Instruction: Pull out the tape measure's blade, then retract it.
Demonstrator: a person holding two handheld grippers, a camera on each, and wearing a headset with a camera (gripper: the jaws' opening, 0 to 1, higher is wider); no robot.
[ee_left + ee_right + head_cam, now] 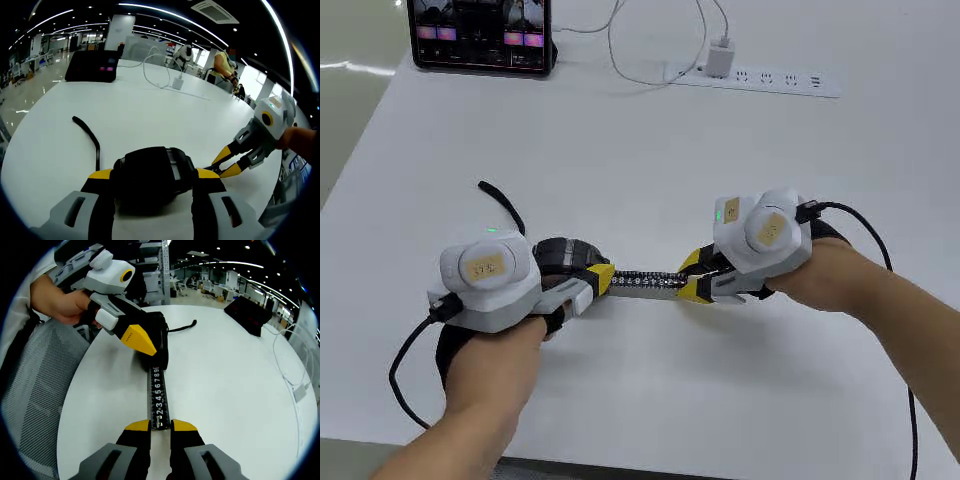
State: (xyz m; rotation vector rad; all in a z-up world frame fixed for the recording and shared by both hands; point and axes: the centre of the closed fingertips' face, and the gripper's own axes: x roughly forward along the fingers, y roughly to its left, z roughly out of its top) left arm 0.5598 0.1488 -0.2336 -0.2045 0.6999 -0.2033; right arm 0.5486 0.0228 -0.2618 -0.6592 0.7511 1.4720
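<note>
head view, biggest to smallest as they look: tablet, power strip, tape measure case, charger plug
tablet, cropped by the frame
power strip
tape measure case, partly hidden and nearer, so unsure versus strip
charger plug

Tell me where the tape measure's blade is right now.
In the head view the blade runs over the table, bottom centre, from the case in the left gripper to the right gripper pinching its tip.

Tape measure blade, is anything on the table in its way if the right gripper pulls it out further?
Nothing visible does. The right gripper pinches the blade at its end, the left gripper clamps the case, and the table beyond the right gripper, away from the case, looks bare.
</note>
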